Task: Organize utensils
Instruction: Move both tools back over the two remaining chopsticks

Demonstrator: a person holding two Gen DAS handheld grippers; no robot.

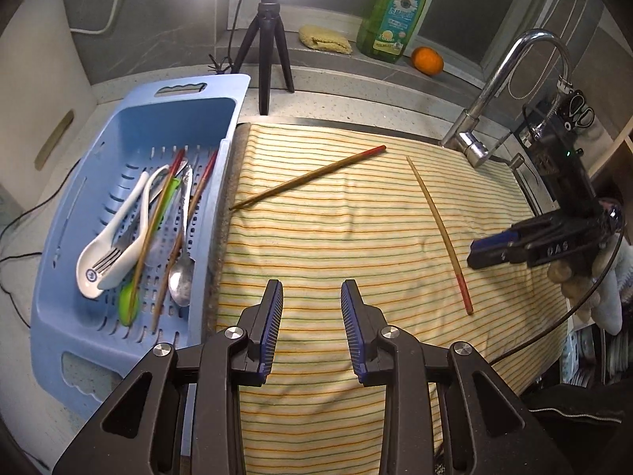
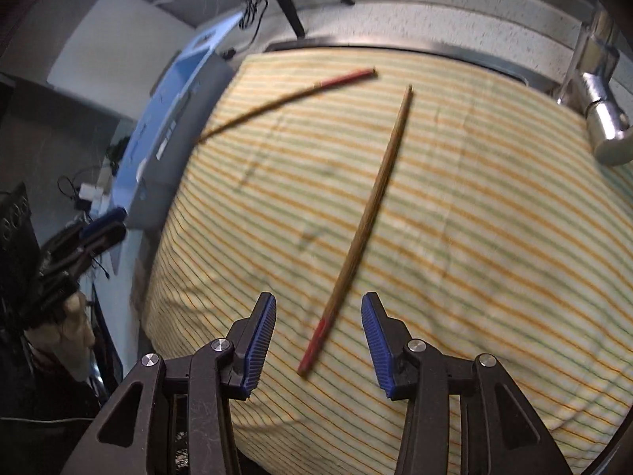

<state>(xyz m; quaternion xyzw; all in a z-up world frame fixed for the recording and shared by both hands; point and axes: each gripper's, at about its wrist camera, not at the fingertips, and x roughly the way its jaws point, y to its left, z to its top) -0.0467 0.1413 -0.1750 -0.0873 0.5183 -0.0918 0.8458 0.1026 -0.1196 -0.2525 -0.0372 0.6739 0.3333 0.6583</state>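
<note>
Two wooden chopsticks with red ends lie apart on a yellow striped cloth: one slanted near the far left, the other running toward the near right. My right gripper hovers open over that second chopstick, whose red end lies between the fingers without touching the pads. My left gripper is open and empty above the cloth, beside a blue slotted basket. The basket holds white ceramic spoons, a fork, a metal spoon, a green spoon and chopsticks.
A chrome faucet arches over the cloth's far right corner. On the back ledge stand a black tripod, a sponge, a green dish soap bottle and an orange. A white board leans at the left.
</note>
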